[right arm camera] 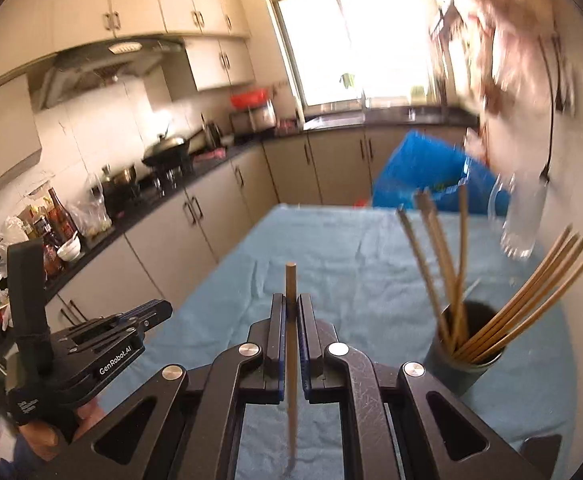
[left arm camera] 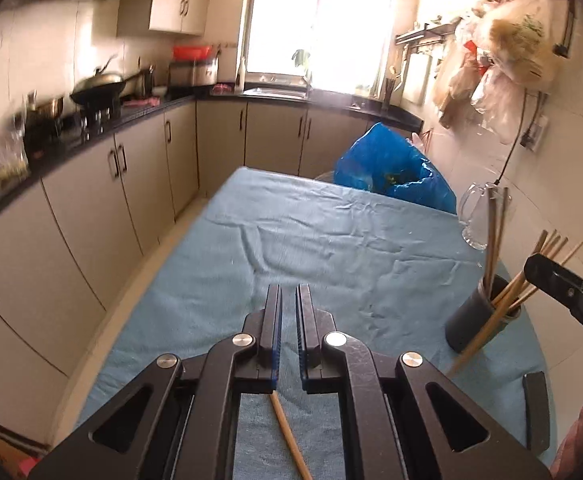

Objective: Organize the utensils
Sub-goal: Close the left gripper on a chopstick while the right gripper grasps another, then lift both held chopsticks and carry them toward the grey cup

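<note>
Step in hand, as I read it: carrying loose chopsticks to the dark holder cup (right arm camera: 465, 344) standing on the blue cloth (right arm camera: 331, 248), toward its right edge. All places below are taken from that cup.

Right gripper (right arm camera: 290, 312): clenched on a single wooden chopstick (right arm camera: 290, 280). The stick runs along the line of the fingers; its blunt end stands out past the fingertips and the rest trails back beneath the gripper body. It sits left of the cup and nearer the person, off the cloth, not yet over the cup mouth.

Left gripper (left arm camera: 289, 300): jaws drawn nearly together. In its own view no stick shows between the pads. A second chopstick (left arm camera: 289, 436) shows below and behind the jaws, slanting across the cloth; whether it is pinched at its upper end or simply lying there I cannot tell. This gripper is further left of the cup than the right one.

Cup contents: one bundle of pale chopsticks (right arm camera: 531, 300) leaning right, and a few darker, flatter sticks (right arm camera: 431, 256) leaning left and upright. A glass jug (left arm camera: 481, 216) stands just behind the cup; a blue plastic bag (left arm camera: 391, 168) is further back.

Next move, my judgement: bring the right gripper's stick over the cup, tip it steeply so one end points into the gap between the two bundles, lower, then release. The opening is crowded, so aim matters; a nudge against the leaning sticks could tip the cup.
</note>
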`<action>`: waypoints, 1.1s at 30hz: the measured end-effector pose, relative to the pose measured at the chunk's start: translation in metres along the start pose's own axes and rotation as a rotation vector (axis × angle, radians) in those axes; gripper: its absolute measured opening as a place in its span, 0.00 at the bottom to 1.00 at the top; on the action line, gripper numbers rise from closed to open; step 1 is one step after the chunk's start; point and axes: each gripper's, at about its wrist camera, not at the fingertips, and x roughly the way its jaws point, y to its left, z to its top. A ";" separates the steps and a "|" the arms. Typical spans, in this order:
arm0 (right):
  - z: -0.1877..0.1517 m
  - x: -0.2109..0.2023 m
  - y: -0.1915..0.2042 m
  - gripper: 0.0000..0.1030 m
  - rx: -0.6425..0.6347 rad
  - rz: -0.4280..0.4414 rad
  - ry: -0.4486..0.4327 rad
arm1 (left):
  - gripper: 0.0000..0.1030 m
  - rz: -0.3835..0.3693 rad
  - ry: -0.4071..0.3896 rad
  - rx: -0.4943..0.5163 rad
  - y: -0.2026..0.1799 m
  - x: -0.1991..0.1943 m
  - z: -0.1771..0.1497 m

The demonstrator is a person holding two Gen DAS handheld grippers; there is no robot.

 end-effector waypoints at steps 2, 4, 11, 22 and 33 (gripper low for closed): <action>0.000 -0.005 0.003 0.06 -0.003 -0.005 -0.015 | 0.09 -0.029 0.085 -0.021 0.003 0.006 0.003; -0.001 -0.008 0.003 0.06 -0.008 -0.001 -0.018 | 0.14 -0.081 0.210 -0.110 0.017 0.024 0.001; 0.000 -0.014 -0.004 0.06 0.021 0.009 -0.028 | 0.33 -0.014 0.483 -0.205 0.040 0.094 -0.031; -0.001 -0.019 -0.010 0.06 0.022 0.016 -0.036 | 0.17 0.108 0.572 -0.111 0.025 0.150 -0.056; -0.003 -0.028 -0.010 0.06 0.033 -0.001 -0.065 | 0.05 -0.065 0.287 -0.098 0.014 0.074 -0.021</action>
